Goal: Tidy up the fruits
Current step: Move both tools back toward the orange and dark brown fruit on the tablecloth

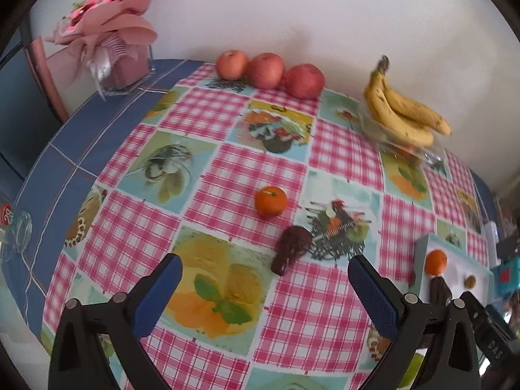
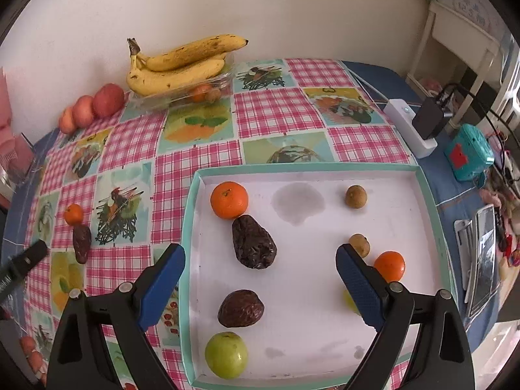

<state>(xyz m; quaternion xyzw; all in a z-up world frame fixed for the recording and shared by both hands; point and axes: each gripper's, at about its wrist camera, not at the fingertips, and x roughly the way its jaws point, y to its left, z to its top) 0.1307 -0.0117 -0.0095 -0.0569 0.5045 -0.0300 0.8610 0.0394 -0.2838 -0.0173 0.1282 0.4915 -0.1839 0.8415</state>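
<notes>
A white tray with a teal rim point(image 2: 312, 167) holds two oranges point(image 2: 229, 200) point(image 2: 389, 266), two dark wrinkled dates point(image 2: 253, 242) point(image 2: 240, 308), a green fruit point(image 2: 226, 355) and two small brown fruits point(image 2: 356, 196). My right gripper point(image 2: 260, 261) hovers open above the tray with nothing between its blue pads. On the checked tablecloth an orange point(image 1: 270, 201) and a dark date point(image 1: 291, 248) lie loose. My left gripper point(image 1: 265, 268) stands open just short of that date. The tray's corner point(image 1: 455, 268) shows at the right in the left wrist view.
Three red apples point(image 1: 269, 70) line the wall. Bananas point(image 1: 403, 110) rest on a clear dish point(image 1: 406, 149). A pink bouquet point(image 1: 107, 29) stands at the far left. A white box point(image 2: 409, 126), a black adapter and a teal case point(image 2: 468, 151) sit beyond the tray's right side.
</notes>
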